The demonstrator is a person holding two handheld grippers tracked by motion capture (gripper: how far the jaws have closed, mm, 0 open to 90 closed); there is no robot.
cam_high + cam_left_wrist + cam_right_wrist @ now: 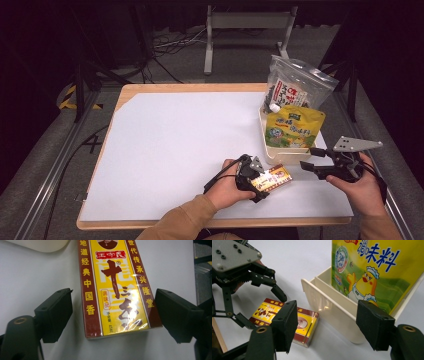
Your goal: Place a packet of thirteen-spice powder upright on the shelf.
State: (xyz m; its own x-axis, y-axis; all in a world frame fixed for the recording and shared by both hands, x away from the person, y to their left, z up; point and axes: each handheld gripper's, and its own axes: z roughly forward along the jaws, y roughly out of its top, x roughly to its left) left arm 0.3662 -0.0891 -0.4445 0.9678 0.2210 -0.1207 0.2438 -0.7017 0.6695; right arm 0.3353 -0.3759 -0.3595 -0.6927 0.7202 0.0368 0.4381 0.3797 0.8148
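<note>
on the white sheet (165, 150) covering the wooden table (130, 91), things are clustering at the near right. a cream tray (272, 152) is standing there, holding a clear bag (295, 85) at the back and a yellow seasoning pouch (294, 127) leaning in front of it. just beside the tray's near end, a small yellow and maroon box (272, 178) is lying flat on the sheet.

the left gripper (254, 181) is sitting over that box, its jaws spread wide and straddling it. in the left gripper view the box (115, 287) is running straight away from the camera, long axis in line with the reach, so the pads are facing its two long sides; the right pad is looking just about at the box edge, the left one standing a little apart. nothing is being squeezed yet.

the right gripper (314, 159) is hovering near the tray's right side, jaws likewise wide and holding nothing, pointing toward the tray wall (329, 307) and pouch (372, 270).

the left hand (227, 187) is plainly the nearer one; closing across the narrow width would probably take the box.
</note>
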